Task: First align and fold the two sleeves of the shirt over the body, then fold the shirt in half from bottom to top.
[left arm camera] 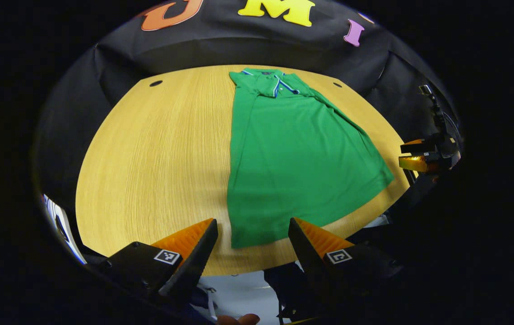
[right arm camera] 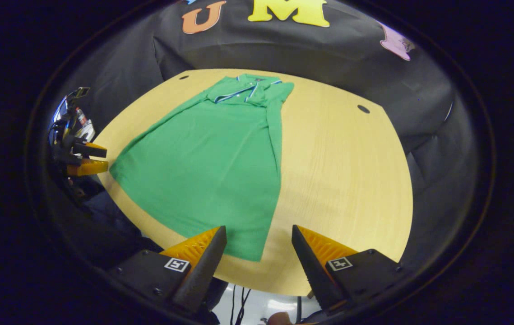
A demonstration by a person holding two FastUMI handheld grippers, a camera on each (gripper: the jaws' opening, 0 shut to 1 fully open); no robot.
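Observation:
A green polo shirt (left arm camera: 293,158) lies flat on the wooden table (left arm camera: 157,162), collar at the far side, both sleeves folded in over the body. My left gripper (left arm camera: 253,234) stands open above the shirt's near left hem corner, nothing between its fingers. In the right gripper view the same shirt (right arm camera: 211,167) stretches away, and my right gripper (right arm camera: 259,241) hangs open over its near right hem corner. The right gripper (left arm camera: 423,155) also shows far off at the table's right edge, and the left gripper (right arm camera: 81,158) at the left edge of the right gripper view.
Two dark round holes (left arm camera: 155,83) (left arm camera: 337,85) sit near the table's far edge. Bare wood (right arm camera: 347,180) lies to the right of the shirt. Black cloth walls surround the table. A pale floor (left arm camera: 238,293) shows beneath the near edge.

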